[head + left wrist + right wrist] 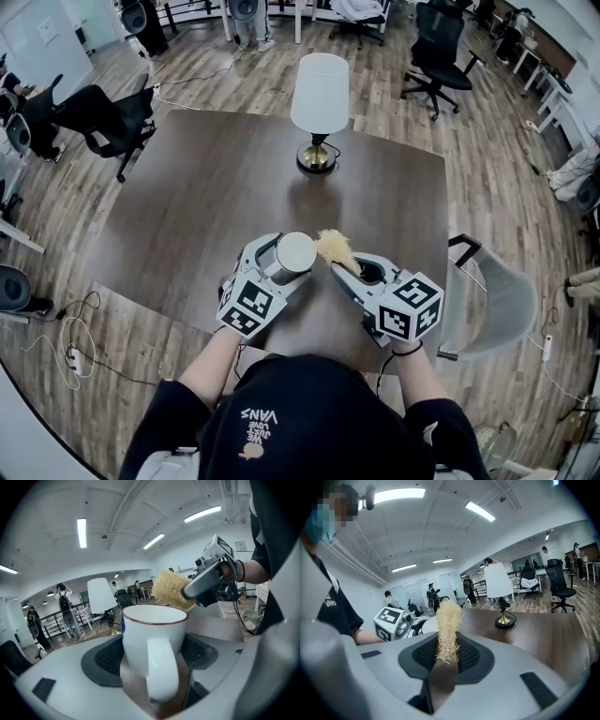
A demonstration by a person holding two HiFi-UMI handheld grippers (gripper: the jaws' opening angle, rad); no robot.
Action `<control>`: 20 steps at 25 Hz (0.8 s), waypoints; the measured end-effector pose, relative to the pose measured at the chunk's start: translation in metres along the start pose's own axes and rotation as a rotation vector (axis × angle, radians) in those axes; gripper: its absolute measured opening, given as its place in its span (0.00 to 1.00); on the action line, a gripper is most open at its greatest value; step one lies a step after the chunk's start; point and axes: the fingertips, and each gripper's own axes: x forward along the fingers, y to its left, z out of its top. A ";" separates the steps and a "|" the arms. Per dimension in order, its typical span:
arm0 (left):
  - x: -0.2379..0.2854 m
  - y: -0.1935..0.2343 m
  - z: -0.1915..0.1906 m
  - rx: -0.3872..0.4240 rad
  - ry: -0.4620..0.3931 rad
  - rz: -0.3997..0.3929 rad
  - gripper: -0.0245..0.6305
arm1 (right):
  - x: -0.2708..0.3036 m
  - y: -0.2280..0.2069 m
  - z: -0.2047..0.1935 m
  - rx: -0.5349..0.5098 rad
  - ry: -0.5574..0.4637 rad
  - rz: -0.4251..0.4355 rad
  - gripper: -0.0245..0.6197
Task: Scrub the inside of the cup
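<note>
A white cup point(294, 253) with a thin red rim is held upright over the near part of the table, my left gripper point(274, 260) shut on its body. In the left gripper view the cup point(154, 644) fills the space between the jaws, handle facing the camera, its inside showing empty. My right gripper point(345, 267) is shut on a tan fibrous scrubber point(335, 247). The scrubber point(447, 630) stands up from the right jaws, and its tuft point(171, 589) hangs just beyond the cup's rim on the right, outside the cup.
A dark wooden table point(216, 178) carries a lamp with a white shade point(319, 94) on a brass base at its far side. Office chairs point(108, 117) stand around on the wood floor, a grey chair point(497, 300) close at the right. Several people stand far off.
</note>
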 end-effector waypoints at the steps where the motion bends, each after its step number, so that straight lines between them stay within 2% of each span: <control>1: 0.000 0.001 0.000 -0.013 -0.005 -0.001 0.63 | -0.001 -0.001 0.000 0.003 -0.003 -0.004 0.17; 9: -0.002 0.001 -0.002 -0.089 -0.066 -0.021 0.63 | -0.004 -0.010 -0.011 0.046 -0.009 -0.025 0.17; 14: 0.002 -0.006 -0.004 -0.138 -0.110 -0.060 0.63 | -0.006 -0.022 -0.020 0.062 -0.006 -0.070 0.17; 20: 0.014 -0.014 -0.024 -0.235 -0.136 -0.093 0.63 | -0.005 -0.031 -0.041 0.112 -0.013 -0.104 0.17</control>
